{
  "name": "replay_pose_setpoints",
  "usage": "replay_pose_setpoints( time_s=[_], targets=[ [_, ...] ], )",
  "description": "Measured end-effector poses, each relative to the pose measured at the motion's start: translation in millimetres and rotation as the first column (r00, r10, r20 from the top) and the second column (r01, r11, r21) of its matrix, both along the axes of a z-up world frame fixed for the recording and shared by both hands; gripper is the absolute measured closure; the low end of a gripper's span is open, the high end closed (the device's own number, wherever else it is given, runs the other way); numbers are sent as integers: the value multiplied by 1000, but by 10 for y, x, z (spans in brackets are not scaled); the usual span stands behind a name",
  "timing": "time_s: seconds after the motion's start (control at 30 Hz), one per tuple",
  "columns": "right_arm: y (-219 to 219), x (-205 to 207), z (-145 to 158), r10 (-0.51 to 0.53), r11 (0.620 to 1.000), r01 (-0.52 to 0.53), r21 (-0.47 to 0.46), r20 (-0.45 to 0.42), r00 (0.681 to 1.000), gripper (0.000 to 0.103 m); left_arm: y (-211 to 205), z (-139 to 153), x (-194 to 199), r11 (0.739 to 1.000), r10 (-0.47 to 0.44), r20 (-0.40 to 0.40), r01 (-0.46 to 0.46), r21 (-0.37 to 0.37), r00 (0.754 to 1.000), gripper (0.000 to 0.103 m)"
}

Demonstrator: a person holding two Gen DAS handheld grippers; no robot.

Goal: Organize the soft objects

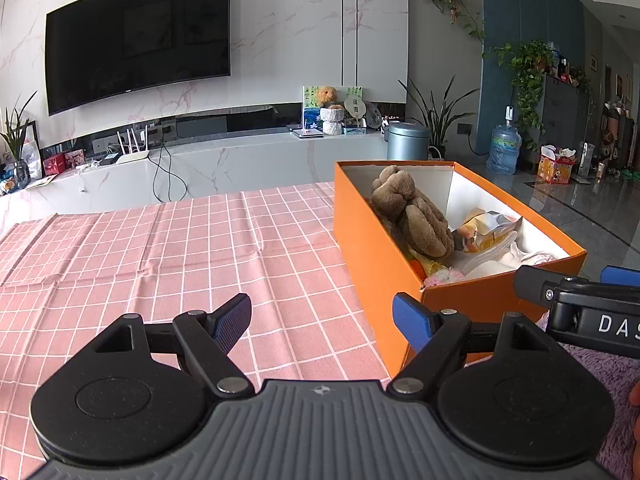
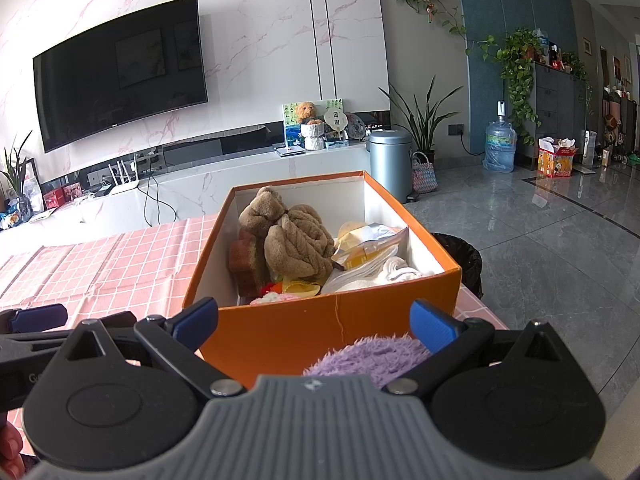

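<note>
**Both claws spread, purple fluff below the right one**

Your left gripper (image 1: 322, 320) hovers over the pink checked tablecloth (image 1: 168, 256) with its blue-padded fingers spread wide and nothing between them. The open orange cardboard box (image 1: 376, 268) stands just to its right, its near corner close beside the right finger pad.

Your right gripper (image 2: 314, 322) is also spread apart, facing the near wall of that same box (image 2: 320, 328). A fluffy purple plush piece (image 2: 372, 358) lies low between the fingers, on the near side of the box and nearer the right finger; it looks to be brushing that pad, though the view is too tight to be sure. It is outside the box, against or just beside its near wall.

Inside the box, a brown knotted plush toy (image 2: 296, 236) sits at the far left, with a yellow and silver crinkled packet (image 2: 370, 246) to its right and white soft cloth (image 2: 394, 272) near the right wall. Small pink and yellow soft items (image 2: 288, 292) lie along the near wall.
</note>
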State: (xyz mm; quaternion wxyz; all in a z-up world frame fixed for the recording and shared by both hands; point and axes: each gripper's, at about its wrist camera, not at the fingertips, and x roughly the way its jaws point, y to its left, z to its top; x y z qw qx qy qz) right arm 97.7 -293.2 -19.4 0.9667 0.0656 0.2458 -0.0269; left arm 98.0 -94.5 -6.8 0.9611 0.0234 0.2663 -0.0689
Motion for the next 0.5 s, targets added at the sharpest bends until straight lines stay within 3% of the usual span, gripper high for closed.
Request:
replay_pose_setpoints(
  time_s=[0.5],
  targets=[
    [5,2,1,0,1000,0,0,0,1000,3,-19,-1,-10,1000,-4,-5,4,0,1000,9]
  ],
)
